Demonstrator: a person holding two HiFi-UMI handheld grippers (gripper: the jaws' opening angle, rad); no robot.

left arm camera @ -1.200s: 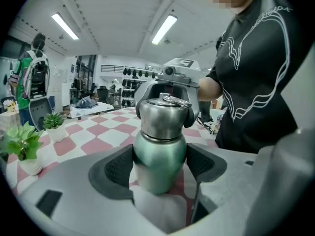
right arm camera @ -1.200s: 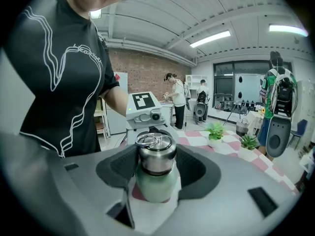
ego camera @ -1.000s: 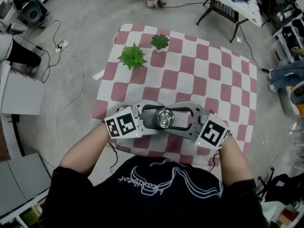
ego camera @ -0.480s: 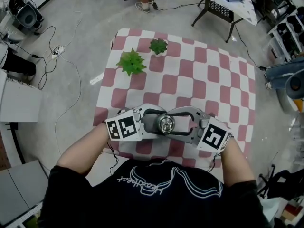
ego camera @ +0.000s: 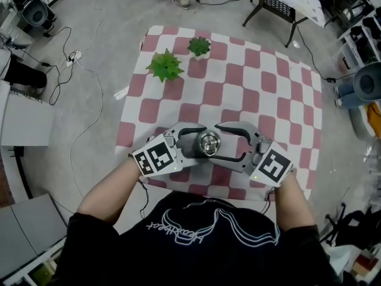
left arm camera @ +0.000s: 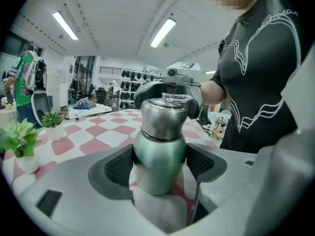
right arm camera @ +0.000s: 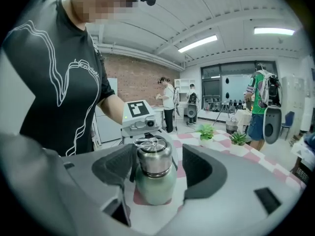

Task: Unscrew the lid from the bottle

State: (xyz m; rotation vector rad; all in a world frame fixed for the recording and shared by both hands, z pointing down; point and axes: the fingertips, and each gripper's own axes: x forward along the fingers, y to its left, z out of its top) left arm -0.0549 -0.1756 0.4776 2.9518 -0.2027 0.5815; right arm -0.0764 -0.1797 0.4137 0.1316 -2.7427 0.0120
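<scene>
A steel bottle (ego camera: 208,143) with a pale green body (left arm camera: 160,156) and a silver lid (right arm camera: 154,161) stands upright near the front edge of the checked table (ego camera: 250,94). My left gripper (ego camera: 201,143) comes in from the left. It is shut on the bottle's green body, both dark pads (left arm camera: 115,168) pressing its sides. My right gripper (right arm camera: 160,168) comes in from the right with its jaws level with the lid. They are opening: the lid sits between them, with a clear gap to the right pad (right arm camera: 197,168).
Two small potted plants (ego camera: 165,67) (ego camera: 200,48) stand at the table's far left corner. Cables (ego camera: 83,64) run over the floor to the left. A black metal stand (ego camera: 280,11) is beyond the far right corner. A person (right arm camera: 258,107) stands in the background.
The right gripper's jaws have spread apart from the lid. The left gripper still clamps the bottle, which has stayed in place.
</scene>
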